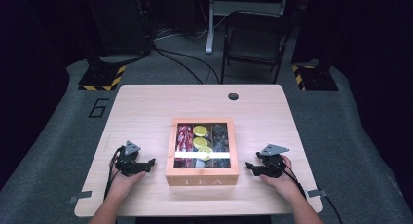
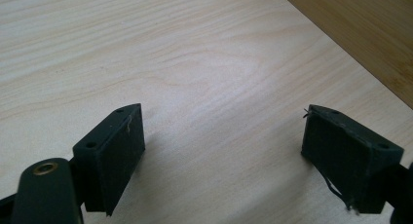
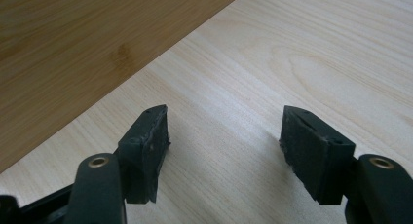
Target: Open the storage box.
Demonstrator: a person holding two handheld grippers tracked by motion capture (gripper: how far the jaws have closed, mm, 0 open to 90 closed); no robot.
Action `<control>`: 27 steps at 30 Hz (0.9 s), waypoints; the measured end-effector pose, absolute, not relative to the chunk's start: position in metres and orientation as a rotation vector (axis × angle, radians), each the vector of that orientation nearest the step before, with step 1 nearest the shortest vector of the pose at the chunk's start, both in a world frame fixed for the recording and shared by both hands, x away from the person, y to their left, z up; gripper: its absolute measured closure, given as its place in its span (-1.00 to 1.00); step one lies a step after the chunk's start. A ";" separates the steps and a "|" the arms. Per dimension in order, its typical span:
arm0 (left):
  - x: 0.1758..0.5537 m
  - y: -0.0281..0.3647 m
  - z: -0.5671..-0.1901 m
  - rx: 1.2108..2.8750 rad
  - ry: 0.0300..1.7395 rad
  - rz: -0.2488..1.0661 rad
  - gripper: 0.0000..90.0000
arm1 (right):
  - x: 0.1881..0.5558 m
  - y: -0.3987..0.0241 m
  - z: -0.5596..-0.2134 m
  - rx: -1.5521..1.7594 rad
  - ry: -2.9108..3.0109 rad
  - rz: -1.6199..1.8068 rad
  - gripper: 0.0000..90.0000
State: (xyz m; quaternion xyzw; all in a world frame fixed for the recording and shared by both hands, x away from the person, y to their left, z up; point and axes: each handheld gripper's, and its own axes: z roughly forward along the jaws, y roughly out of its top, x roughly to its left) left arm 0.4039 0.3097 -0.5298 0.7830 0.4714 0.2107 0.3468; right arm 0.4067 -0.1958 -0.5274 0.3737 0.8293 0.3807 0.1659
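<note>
A wooden tea box (image 1: 202,177) with a clear lid window sits in the middle of the table (image 1: 146,102). Through the window I see red packets (image 1: 184,139), yellow packets (image 1: 200,142) and dark packets (image 1: 220,136) in separate compartments. My left gripper (image 1: 152,162) rests on the table left of the box, jaws apart with nothing between them (image 2: 221,131). Right of the box my right gripper (image 1: 248,165) lies on the table, also open and empty (image 3: 224,129). The box's wooden side (image 2: 360,34) (image 3: 73,44) stands close to each gripper.
A round cable hole (image 1: 233,96) is near the table's far edge. A dark folding chair (image 1: 255,39) stands on the floor beyond the table. Two metal clips (image 1: 80,197) (image 1: 316,192) sit at the table's near corners.
</note>
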 end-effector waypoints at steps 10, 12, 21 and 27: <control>0.403 0.311 -0.523 2.013 1.249 0.504 -0.23 | 0.406 -0.197 -0.521 1.103 2.391 1.027 -0.02; 0.400 0.310 -0.515 2.018 1.222 0.480 -0.16 | 0.405 -0.200 -0.515 1.158 2.389 1.017 0.09; 0.384 0.306 -0.484 1.931 1.196 0.363 -0.13 | 0.399 -0.203 -0.487 1.184 2.336 1.065 0.23; 0.378 0.298 -0.461 1.930 1.158 0.356 -0.06 | 0.391 -0.190 -0.463 1.160 2.377 1.077 0.30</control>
